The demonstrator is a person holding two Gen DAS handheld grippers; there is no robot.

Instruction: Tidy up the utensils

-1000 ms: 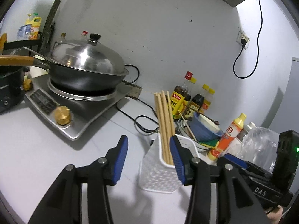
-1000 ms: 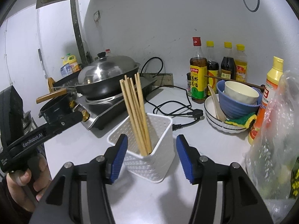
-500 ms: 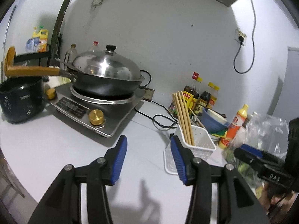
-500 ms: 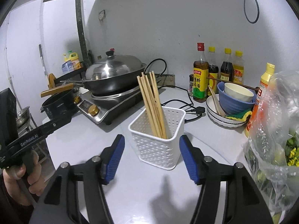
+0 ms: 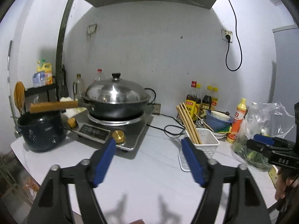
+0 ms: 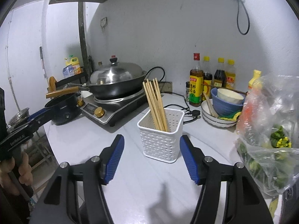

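Chopsticks (image 6: 156,104) upright in white basket (image 6: 160,141); tool (image 6: 151,159) empty.

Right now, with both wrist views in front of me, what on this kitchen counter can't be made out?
- Left wrist view: the left gripper fingers cover the lower part of the white perforated plastic basket.
- Both views: the basket walls hide the lower ends of the wooden chopsticks.
- Right wrist view: the crumpled clear plastic bag of greens covers most of the yellow-capped squeeze bottle.
- Sauce bottle labels: too small to read.

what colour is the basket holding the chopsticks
White, with a perforated pattern: the basket shows best in the right wrist view.
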